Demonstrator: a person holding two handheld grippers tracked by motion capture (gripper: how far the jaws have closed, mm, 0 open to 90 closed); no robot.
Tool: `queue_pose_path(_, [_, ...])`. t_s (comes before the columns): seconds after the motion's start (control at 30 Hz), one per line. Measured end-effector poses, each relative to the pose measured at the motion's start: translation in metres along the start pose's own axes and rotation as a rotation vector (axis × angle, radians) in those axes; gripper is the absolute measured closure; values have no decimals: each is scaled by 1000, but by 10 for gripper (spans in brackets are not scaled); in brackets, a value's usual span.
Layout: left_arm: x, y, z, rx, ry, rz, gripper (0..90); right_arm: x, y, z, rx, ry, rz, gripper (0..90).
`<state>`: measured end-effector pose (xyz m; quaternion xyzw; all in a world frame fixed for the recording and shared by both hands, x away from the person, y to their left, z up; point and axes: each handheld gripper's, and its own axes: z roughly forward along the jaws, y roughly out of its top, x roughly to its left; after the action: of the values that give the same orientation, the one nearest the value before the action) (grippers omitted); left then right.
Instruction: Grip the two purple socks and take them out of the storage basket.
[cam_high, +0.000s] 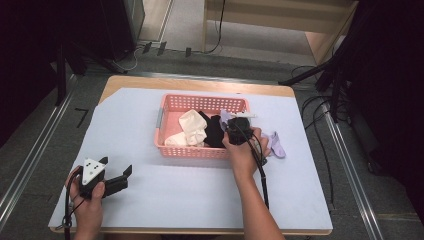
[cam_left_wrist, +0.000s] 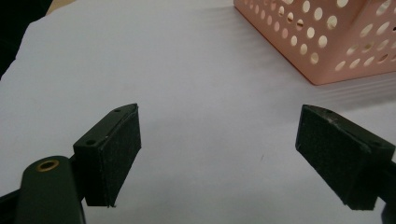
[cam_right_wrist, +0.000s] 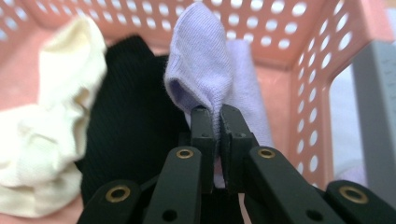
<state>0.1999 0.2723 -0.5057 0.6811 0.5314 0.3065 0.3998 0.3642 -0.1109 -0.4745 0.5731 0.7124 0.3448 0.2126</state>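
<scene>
A pink perforated basket (cam_high: 173, 104) stands at the table's middle with a cream sock (cam_high: 192, 128) and a black sock (cam_high: 214, 131) inside. My right gripper (cam_high: 231, 121) hangs over the basket's right part, shut on a lilac sock (cam_right_wrist: 201, 70) that stands up between its pads above the black sock (cam_right_wrist: 130, 112) and beside the cream sock (cam_right_wrist: 56, 121). A second lilac sock (cam_high: 276, 144) lies on the table just right of the basket. My left gripper (cam_high: 126, 176) rests at the near left of the table, open, with nothing between its fingers (cam_left_wrist: 112, 154).
A white sheet (cam_high: 150, 190) covers the wooden table. The basket's corner (cam_left_wrist: 327, 42) sits ahead and to the right in the left gripper view. Cables and dark stands lie on the floor around the table.
</scene>
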Motion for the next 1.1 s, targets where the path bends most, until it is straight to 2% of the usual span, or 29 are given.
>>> queue_pose_path(0.07, [0,0,0,0,-1,-1,148,-3,-1,-5,-52,36,23,862])
queue_pose_path(0.23, [0,0,0,1,-1,2,148,-3,2,-21,-167,75,14,865])
queue_pose_path(0.27, [0,0,0,1,-1,2,148,-2,3,-25,-192,98,22,866])
queue_pose_path(0.37, [0,0,0,3,3,3,149,1,6,-37,-233,139,17,866])
queue_pose_path(0.53, [0,0,0,0,2,3,148,4,9,-51,-275,171,21,866])
queue_pose_path(0.63, [0,0,0,0,2,2,148,3,11,-56,-297,167,28,866])
queue_pose_path(0.83, [0,0,0,1,3,3,148,-2,14,-68,-401,177,22,866])
queue_pose_path(1.1, [0,0,0,4,2,6,148,-23,16,-83,-481,155,62,867])
